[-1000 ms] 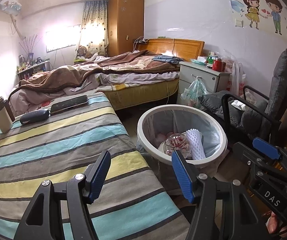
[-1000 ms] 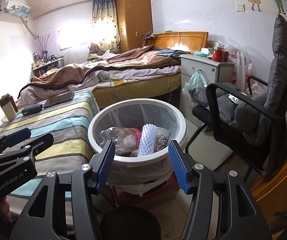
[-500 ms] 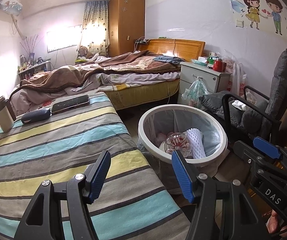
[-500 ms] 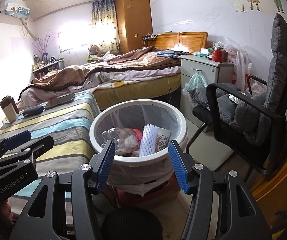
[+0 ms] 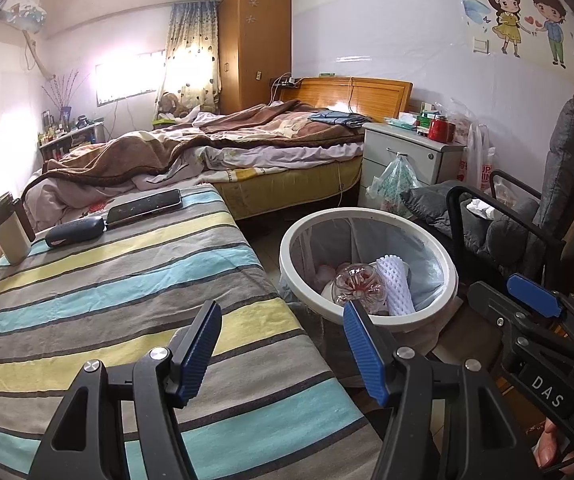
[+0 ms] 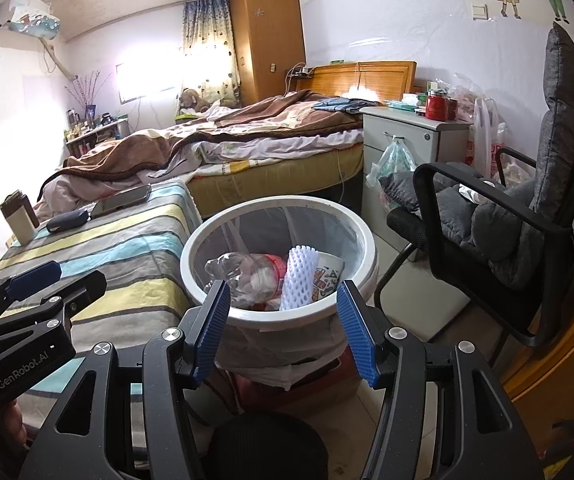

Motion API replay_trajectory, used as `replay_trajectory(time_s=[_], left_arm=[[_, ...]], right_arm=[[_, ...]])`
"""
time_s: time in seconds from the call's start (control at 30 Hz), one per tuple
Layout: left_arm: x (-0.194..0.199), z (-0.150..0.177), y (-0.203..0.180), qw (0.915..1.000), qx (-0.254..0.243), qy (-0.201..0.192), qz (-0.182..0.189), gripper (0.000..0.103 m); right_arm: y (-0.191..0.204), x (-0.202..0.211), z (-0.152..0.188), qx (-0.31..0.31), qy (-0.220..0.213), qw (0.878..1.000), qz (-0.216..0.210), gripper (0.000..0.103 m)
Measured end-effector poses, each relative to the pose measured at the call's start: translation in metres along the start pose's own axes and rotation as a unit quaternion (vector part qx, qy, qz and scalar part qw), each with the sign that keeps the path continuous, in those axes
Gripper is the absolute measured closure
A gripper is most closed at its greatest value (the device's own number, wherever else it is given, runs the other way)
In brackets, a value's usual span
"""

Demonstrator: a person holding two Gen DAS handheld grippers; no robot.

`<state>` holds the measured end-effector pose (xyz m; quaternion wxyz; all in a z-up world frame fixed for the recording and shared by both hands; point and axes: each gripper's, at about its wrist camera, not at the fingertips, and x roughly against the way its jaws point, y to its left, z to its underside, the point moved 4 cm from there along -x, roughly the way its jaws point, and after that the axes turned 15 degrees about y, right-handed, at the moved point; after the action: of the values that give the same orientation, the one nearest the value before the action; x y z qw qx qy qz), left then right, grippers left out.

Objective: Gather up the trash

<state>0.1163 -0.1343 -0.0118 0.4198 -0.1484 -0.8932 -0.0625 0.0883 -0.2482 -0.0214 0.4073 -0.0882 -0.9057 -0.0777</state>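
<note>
Trash is already sitting in the white round plastic bin lined with a clear bag: a crumpled clear plastic bottle, a white foam mesh sleeve and a printed paper cup. On the left, we are holding our left gripper wide and empty over the striped blue, yellow and grey bedspread; rightward, our right gripper is hovering wide and empty near the bin. We are judging collection nearly done; no loose trash is showing on the bedspread.

Beside the white plastic bin lay a striped woven cloth cover, matt. Inside the bin sat a clear glossy plastic bottle and white foam netting. Behind it stood a lacquered wooden headboard.
</note>
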Motion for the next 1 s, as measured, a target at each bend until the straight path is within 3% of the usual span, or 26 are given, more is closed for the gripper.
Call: replay_trajectory(time_s=[1.0], left_arm=[[0.0006,0.0027,0.0021,1.0,0.004,0.005,-0.001,0.04]], right_arm=[[0.0009,0.0004,0.0002,-0.001,0.005,1.0,-0.001,0.046]])
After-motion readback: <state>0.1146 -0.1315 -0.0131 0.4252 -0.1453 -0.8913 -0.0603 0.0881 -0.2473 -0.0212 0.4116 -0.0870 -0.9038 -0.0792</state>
